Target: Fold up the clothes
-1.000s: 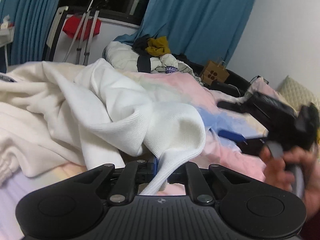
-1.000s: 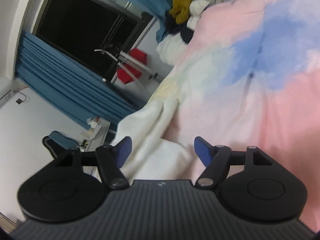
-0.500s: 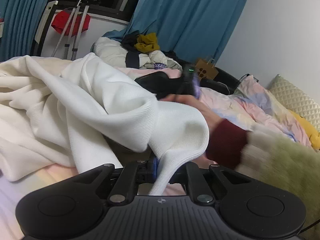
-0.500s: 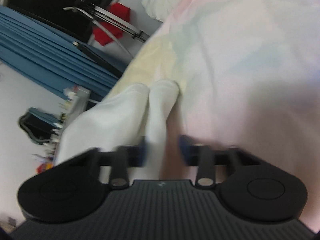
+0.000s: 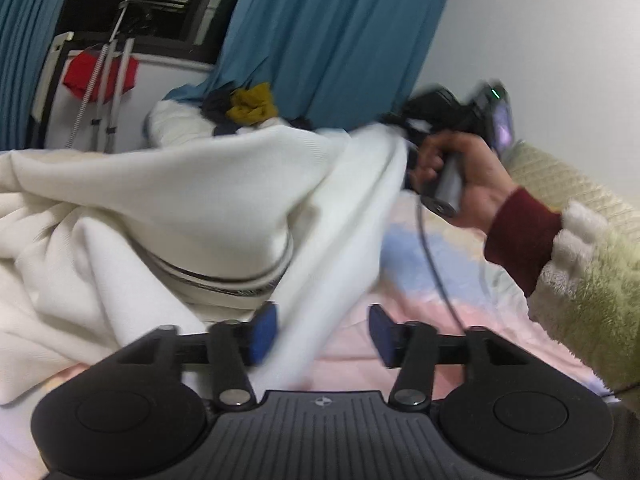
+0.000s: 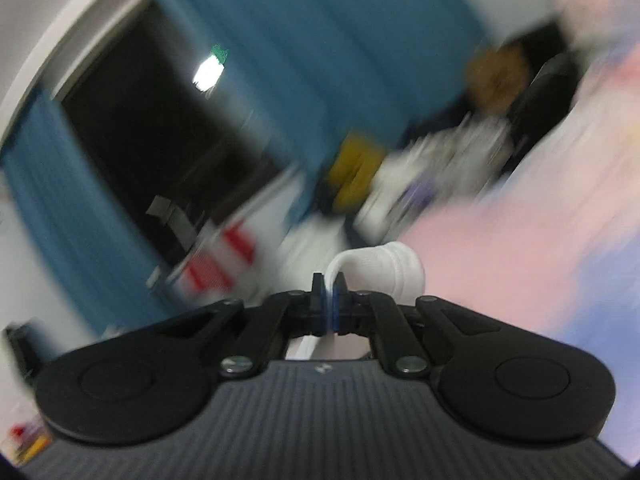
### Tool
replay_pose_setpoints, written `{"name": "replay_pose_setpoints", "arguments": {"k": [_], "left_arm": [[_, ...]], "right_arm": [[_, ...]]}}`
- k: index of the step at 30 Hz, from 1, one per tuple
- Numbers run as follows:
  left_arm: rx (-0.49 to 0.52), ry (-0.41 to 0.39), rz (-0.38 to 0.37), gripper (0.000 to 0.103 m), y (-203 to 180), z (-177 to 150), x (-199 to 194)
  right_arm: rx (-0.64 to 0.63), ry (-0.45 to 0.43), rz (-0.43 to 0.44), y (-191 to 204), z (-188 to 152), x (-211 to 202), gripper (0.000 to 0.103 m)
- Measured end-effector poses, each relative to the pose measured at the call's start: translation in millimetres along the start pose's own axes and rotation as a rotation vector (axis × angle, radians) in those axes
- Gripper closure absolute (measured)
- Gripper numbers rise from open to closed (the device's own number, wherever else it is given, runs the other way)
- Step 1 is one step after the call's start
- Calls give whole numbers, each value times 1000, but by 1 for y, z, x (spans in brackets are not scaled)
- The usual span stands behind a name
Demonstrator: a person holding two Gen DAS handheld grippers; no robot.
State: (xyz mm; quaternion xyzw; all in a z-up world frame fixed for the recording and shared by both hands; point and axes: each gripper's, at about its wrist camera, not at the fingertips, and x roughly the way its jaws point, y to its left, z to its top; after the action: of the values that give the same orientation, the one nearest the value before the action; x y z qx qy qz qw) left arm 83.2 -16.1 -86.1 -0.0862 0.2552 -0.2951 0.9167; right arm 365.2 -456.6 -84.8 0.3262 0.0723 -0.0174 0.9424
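A white knit sweater lies bunched on the pink and blue bed sheet. My left gripper hangs low over the sheet with its jaws opening. A strip of the sweater runs between its blue pads, close to the left one, and neither pad presses it. A hand in a fluffy sleeve holds my right gripper higher up at the right. In the blurred right wrist view the right gripper is shut on a fold of the white sweater, which is lifted off the bed.
A heap of other clothes lies at the far end of the bed before blue curtains. A drying rack with a red cloth stands at the left. A quilted pillow is at the right. A black cable trails over the sheet.
The left jaws, shut on a sweater fold before, have spread apart. The right gripper shut on the sweater's edge and swung up and to the right, dragging the cloth with it.
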Motion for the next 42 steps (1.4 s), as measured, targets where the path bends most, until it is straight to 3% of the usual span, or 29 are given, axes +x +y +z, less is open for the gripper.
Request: {"name": "replay_pose_setpoints", "arguments": {"k": [3, 5, 8, 11, 14, 17, 20, 25, 29, 32, 34, 36, 39, 42], "left_arm": [[-54, -15, -21, 29, 1, 1, -10], [-110, -18, -15, 26, 8, 2, -18], [-246, -5, 48, 26, 32, 2, -32], [-493, 40, 145, 22, 68, -4, -44], [-758, 87, 210, 22, 106, -17, -54], [-1011, 46, 205, 21, 136, -40, -64], [-1179, 6, 236, 21, 154, -59, -66], [-1307, -133, 296, 21, 181, -71, -66], [-1311, -244, 353, 26, 190, -69, -77], [-1322, -266, 403, 45, 197, -66, -84], [-1345, -258, 409, 71, 202, -65, -88], [-1328, -258, 424, 82, 202, -57, -98], [-1299, -262, 452, 91, 199, -39, -126], [-1198, -361, 534, 95, 196, -11, -191]], "right_arm": [[61, -106, -185, -57, 28, -48, 97], [150, -88, -313, -101, 29, -69, 97], [279, 16, -425, -166, 6, -90, 97], [278, 141, -513, -203, -20, -96, 97], [279, 185, -522, -217, -17, -94, 97], [220, 145, -507, -203, -21, -93, 97], [129, 138, -530, -195, -25, -87, 97], [187, 120, -514, -201, -28, -89, 97], [194, 95, -504, -199, -30, -83, 97], [179, 73, -492, -195, -29, -80, 97], [172, 66, -489, -193, -28, -79, 97], [175, 63, -488, -193, -27, -79, 97], [186, 67, -488, -196, -27, -78, 97], [208, 78, -491, -200, -27, -79, 97]]}}
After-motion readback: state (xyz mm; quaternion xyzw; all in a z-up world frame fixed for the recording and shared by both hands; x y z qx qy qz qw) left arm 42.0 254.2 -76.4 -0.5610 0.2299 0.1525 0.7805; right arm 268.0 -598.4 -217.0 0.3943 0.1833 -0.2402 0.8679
